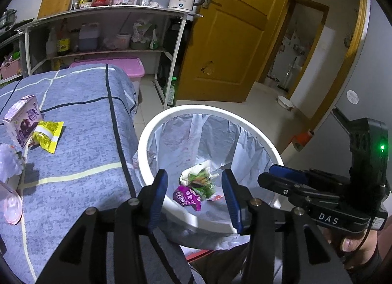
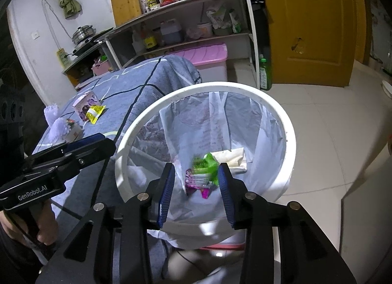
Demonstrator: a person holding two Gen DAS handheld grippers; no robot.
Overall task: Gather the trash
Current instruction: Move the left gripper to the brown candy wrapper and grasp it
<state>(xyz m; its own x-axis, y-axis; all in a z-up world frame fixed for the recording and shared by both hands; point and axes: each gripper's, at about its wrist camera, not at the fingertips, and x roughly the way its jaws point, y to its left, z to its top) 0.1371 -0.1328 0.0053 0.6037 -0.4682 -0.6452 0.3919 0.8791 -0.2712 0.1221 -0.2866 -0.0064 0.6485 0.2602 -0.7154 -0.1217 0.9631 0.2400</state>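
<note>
Left wrist view: the left gripper (image 1: 194, 194) hangs over the white bin (image 1: 147, 146), jaws spread and empty; a green wrapper (image 1: 199, 181) and a purple wrapper (image 1: 186, 197) lie in the liner below, between them. A yellow packet (image 1: 47, 135) lies far left on the bed (image 1: 80, 137).

Right wrist view: the right gripper (image 2: 197, 189) has jaws spread too, touching nothing; the blurred green wrapper (image 2: 205, 166) sits between them above the liner.

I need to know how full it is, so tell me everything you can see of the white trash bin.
The white trash bin is a round, plastic-looking tub standing upright on the tiled floor against the blue-covered table. A thin, translucent white liner hangs inside, folded over the rim. It is mostly empty: a green wrapper, a purple wrapper and a pale packet lie at the bottom. Both grippers hover above.
</note>
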